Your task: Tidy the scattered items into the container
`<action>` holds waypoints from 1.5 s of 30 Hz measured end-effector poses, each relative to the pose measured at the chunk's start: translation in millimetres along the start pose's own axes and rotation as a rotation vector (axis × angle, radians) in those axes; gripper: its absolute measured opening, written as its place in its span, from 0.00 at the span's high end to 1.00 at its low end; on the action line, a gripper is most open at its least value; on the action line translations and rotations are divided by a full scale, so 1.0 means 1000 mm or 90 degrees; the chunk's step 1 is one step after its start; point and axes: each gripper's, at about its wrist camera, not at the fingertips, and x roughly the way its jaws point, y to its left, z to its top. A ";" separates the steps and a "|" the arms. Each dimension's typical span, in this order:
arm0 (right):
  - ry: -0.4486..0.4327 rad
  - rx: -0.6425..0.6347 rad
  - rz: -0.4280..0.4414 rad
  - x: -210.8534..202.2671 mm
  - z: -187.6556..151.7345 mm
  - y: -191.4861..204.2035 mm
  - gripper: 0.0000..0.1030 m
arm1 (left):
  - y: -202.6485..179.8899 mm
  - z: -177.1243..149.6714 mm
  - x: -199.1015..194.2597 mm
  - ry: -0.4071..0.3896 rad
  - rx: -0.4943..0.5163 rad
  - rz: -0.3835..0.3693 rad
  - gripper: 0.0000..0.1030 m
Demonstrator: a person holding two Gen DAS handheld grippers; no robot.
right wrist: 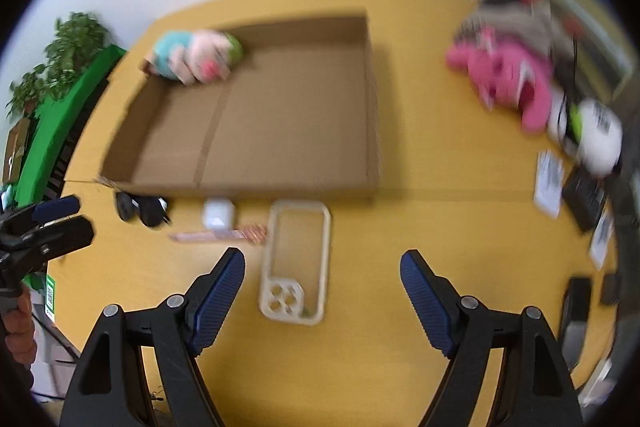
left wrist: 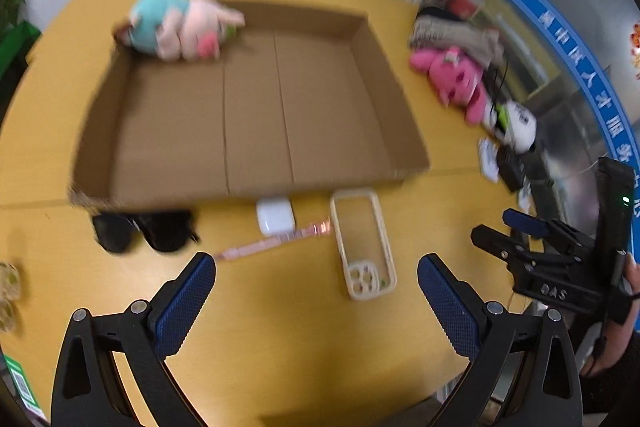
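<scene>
Both tools, left (left wrist: 316, 279) and right (right wrist: 322, 273), gape empty above the phone case (right wrist: 296, 263), lengthwise toward the cardboard box (right wrist: 372, 99).

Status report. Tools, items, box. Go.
Left tool and right tool open, empty, above the table. Phone case, earbud case, pen, sunglasses outside the box. One plush inside. Nothing blocking.

Open right gripper (right wrist: 322, 267) above phone case (right wrist: 297, 261) before cardboard box (right wrist: 256, 123).

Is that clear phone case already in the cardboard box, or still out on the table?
Still out. The phone case lies flat on the yellow table, just in front of the cardboard box.
</scene>
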 end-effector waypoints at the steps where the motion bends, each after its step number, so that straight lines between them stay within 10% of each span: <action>1: 0.014 0.010 0.009 0.011 -0.004 -0.008 0.22 | -0.002 -0.002 0.010 0.014 -0.005 -0.003 0.02; 19: 0.114 0.007 0.089 0.132 0.018 -0.034 0.25 | -0.035 -0.024 0.158 0.185 -0.081 -0.016 0.29; 29: 0.123 -0.032 0.089 0.151 0.013 -0.030 0.50 | -0.033 -0.028 0.173 0.213 -0.095 -0.010 0.77; 32: 0.123 -0.049 0.091 0.152 0.012 -0.025 0.70 | -0.026 -0.029 0.176 0.221 -0.117 -0.025 0.91; 35: 0.136 -0.068 0.102 0.153 0.008 -0.021 0.93 | -0.024 -0.030 0.176 0.224 -0.119 -0.035 0.93; 45: 0.121 -0.034 0.095 0.133 -0.005 -0.025 0.94 | -0.031 -0.030 0.156 0.205 -0.081 -0.041 0.94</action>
